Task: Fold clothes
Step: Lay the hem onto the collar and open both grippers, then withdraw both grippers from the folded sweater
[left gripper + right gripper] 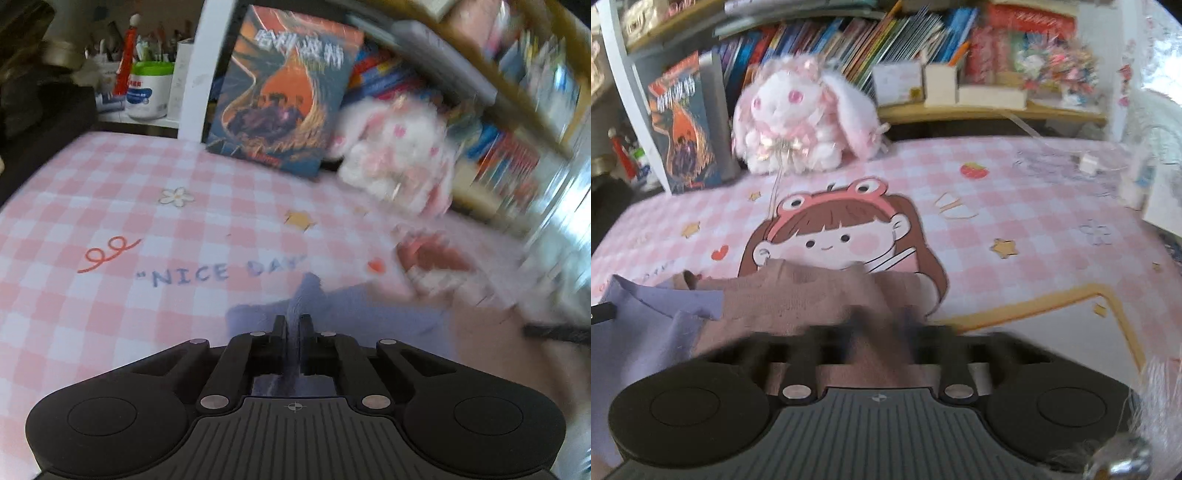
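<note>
Pinching a ridge of the lilac garment (332, 314) in my left gripper (294, 323), I see it lies on the pink checked tablecloth (110, 206); my right gripper (882, 325) is closed on the mauve garment (798, 295); thin pinches may slip, so the fold collapses.

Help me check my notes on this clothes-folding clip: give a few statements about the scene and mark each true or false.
1. The left gripper is shut on lilac cloth. True.
2. The right gripper stands wide open. False: it is shut on mauve cloth.
3. A plush rabbit sits beside an upright book. True.
4. The table cover is plain blue. False: pink and white checks.
</note>
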A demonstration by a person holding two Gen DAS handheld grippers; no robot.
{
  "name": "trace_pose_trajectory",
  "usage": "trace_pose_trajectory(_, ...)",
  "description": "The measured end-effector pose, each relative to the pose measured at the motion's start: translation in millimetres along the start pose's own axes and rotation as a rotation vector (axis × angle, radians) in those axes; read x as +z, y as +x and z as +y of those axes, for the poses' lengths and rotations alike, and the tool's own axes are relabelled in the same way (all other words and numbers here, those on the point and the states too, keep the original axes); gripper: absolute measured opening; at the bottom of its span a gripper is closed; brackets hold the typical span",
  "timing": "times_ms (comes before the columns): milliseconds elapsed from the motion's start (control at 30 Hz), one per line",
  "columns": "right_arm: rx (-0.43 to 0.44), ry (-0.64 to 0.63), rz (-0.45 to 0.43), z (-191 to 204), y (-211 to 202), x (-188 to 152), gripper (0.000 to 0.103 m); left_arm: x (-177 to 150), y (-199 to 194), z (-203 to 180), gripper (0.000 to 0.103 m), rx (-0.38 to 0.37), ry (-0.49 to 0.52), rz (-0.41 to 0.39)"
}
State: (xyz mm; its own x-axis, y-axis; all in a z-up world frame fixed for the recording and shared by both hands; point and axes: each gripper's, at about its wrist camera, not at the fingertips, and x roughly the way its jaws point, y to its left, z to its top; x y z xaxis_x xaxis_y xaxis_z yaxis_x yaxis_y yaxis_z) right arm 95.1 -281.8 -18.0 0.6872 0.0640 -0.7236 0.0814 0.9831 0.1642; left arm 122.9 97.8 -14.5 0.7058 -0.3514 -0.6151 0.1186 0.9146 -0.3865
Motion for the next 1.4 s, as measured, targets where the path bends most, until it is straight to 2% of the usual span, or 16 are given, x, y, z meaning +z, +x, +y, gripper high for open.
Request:
trace_pose_trajectory(100, 0.133, 0.244, -0.05, -30.0, -19.2, 10.7, 0.006, 8.8, -16.8, 22.2, 0.004, -0.042, -0.127, -0.037)
trace_pose_trajectory(133, 0.155, 0.313, -0.054, -40.1, -20.1, 12.2, 0.004, 7.6, -9.3, 27.8, 0.004, -0.028, -0.134, -0.012)
trace_pose_trajectory(200, 0.121, 0.373, -0.024, -53.7, -8.3, 13.1, 0.004, 4.8, 7.2, 38.8, 0.005, 0.001, -0.144, 0.043)
trace_pose_trajectory(300, 0.056, 0.346, 0.036, -51.0, 17.4, 9.1, 0.003, 4.3, 6.5, 39.3, 0.007, 0.018, -0.146, 0.034)
trace_pose_trajectory(333, 0.036, 0.321, 0.052, -47.1, 25.0, 7.1, 0.003, 4.2, 6.1, 39.4, 0.012, 0.024, -0.146, 0.03)
trace_pose_trajectory(500, 0.008, 0.277, 0.041, -42.8, 28.3, 8.2, 0.004, 3.5, 4.1, 39.7, 0.018, 0.052, -0.148, 0.011)
trace_pose_trajectory(567, -0.006, 0.262, 0.03, -43.2, 24.7, 10.4, 0.005, 3.2, 3.3, 39.8, 0.035, 0.063, -0.149, 0.004)
trace_pose_trajectory(667, -0.023, 0.251, -0.004, -44.9, 11.6, 12.8, 0.007, 4.1, -7.3, 38.2, 0.04, 0.07, -0.147, -0.031)
trace_pose_trajectory(767, -0.024, 0.232, -0.037, -44.8, -4.4, 13.1, 0.02, 2.5, -23.5, 32.9, 0.046, 0.078, -0.144, -0.066)
trace_pose_trajectory(800, -0.027, 0.224, -0.049, -44.1, -10.8, 12.3, 0.033, 0.5, -28.3, 30.7, 0.048, 0.081, -0.146, -0.074)
trace_pose_trajectory(867, -0.028, 0.197, -0.069, -42.0, -22.4, 9.3, 0.04, -4.1, -35.3, 24.8, 0.05, 0.088, -0.15, -0.084)
trace_pose_trajectory(933, -0.035, 0.168, -0.079, -39.3, -32.8, 5.4, 0.052, -10.2, -42.0, 17.6, 0.052, 0.099, -0.155, -0.089)
trace_pose_trajectory(967, -0.041, 0.151, -0.084, -37.6, -37.1, 3.2, 0.056, -13.7, -45.4, 13.6, 0.057, 0.107, -0.157, -0.093)
trace_pose_trajectory(1033, -0.055, 0.119, -0.095, -33.8, -45.1, -1.8, 0.072, -20.8, -52.3, 4.6, 0.069, 0.121, -0.155, -0.1)
trace_pose_trajectory(1200, -0.052, 0.078, -0.1, -28.4, -63.1, -18.1, 0.085, -39.0, -68.3, -19.9, 0.07, 0.142, -0.147, -0.115)
trace_pose_trajectory(1400, -0.005, 0.041, -0.066, -27.3, -79.7, -42.7, 0.087, -66.5, -80.9, -45.4, 0.073, 0.163, -0.156, -0.099)
